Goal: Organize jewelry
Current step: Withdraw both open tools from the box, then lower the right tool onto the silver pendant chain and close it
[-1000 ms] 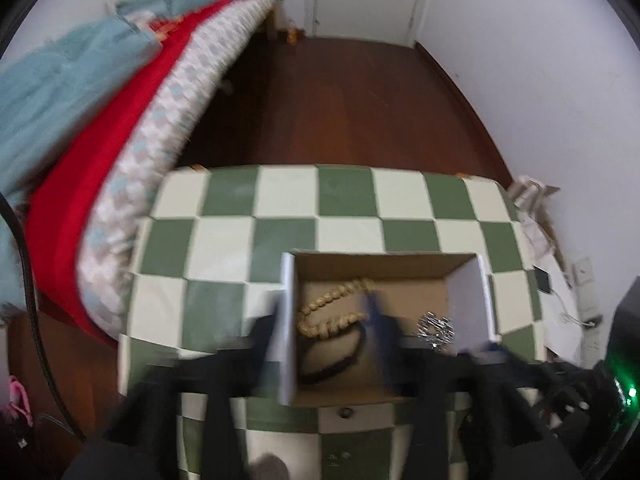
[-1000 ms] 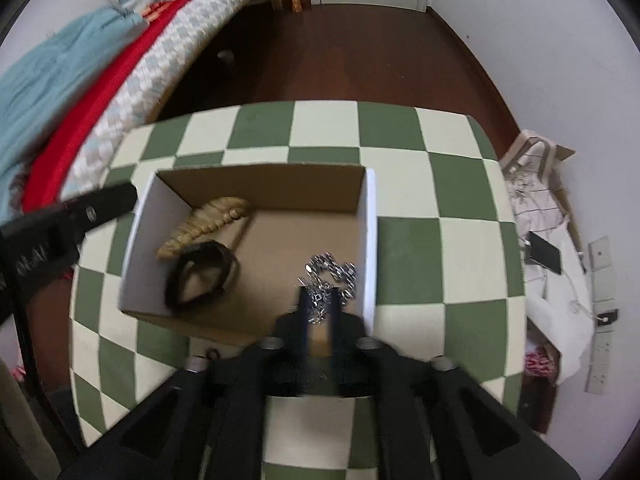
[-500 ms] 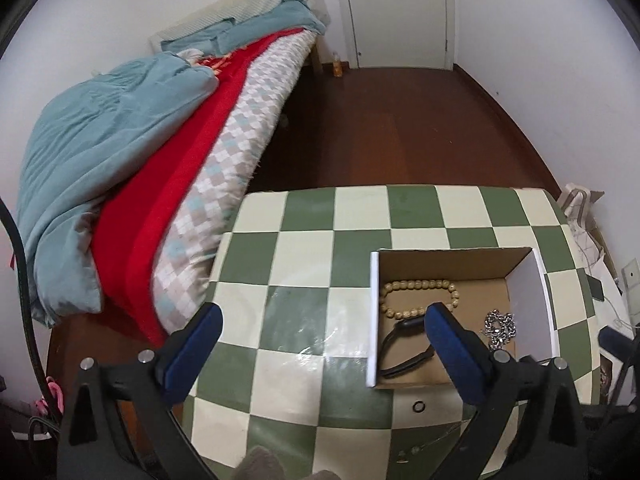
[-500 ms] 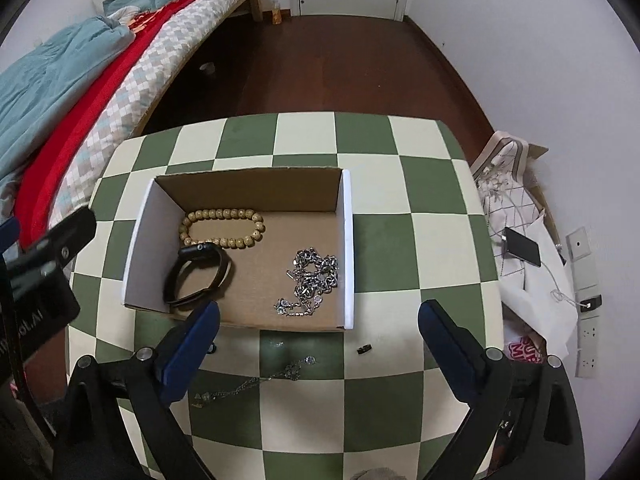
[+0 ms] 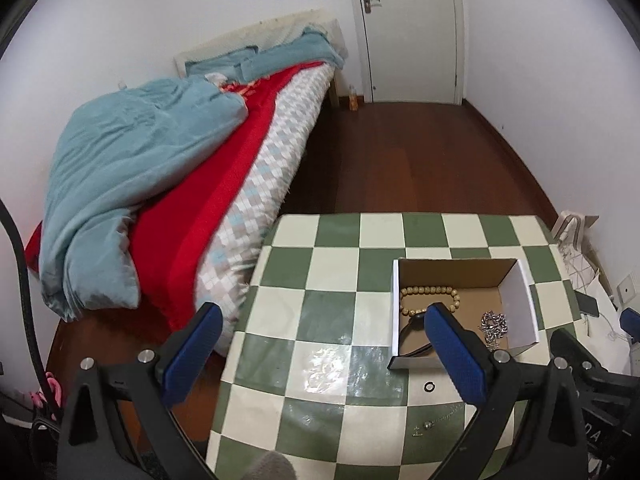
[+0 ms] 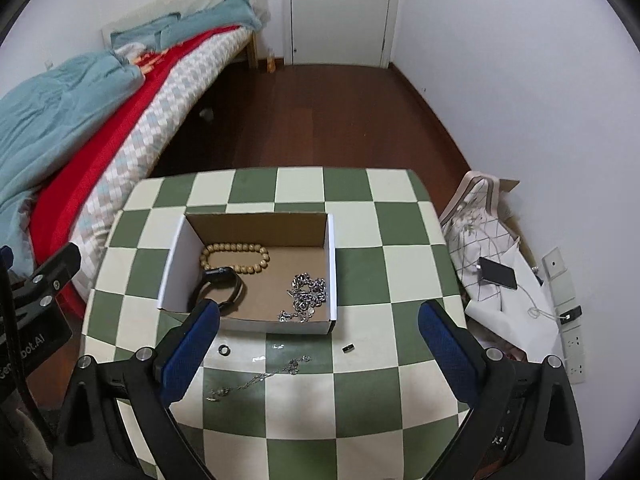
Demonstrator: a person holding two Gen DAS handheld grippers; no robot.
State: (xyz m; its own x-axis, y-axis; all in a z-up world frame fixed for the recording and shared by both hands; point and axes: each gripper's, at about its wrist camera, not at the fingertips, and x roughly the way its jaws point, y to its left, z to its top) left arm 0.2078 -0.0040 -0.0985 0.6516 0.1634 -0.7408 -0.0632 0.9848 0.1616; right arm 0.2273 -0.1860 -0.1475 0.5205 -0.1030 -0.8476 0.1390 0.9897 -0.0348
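Note:
An open cardboard box [image 6: 330, 264] [image 5: 520, 292] sits on the green-and-cream checked table [image 6: 360, 396] [image 5: 320, 308]. Inside lie a wooden bead bracelet [image 6: 236, 258] [image 5: 430, 292], a black band [image 6: 218, 288] [image 5: 412, 326] and a silver chain [image 6: 306, 296] [image 5: 494, 324]. On the table in front of the box lie a thin silver chain [image 6: 256, 378] [image 5: 438, 422], a small ring [image 6: 223, 349] [image 5: 429, 386] and a small dark clasp [image 6: 349, 347]. My right gripper [image 6: 319, 350] is open and empty, raised in front of the box. My left gripper [image 5: 322, 354] is open and empty, left of the box.
A bed [image 6: 100, 92] with red, checked and teal bedding stands left of the table. Bags, a phone [image 6: 498, 272] and a cable lie on the floor at the right, beside wall sockets. A white door [image 6: 340, 12] is at the far end.
Both grippers have opened and pulled back and up from the box. The silver chain, held by the right gripper a second ago, now lies in the box. The left gripper has moved left.

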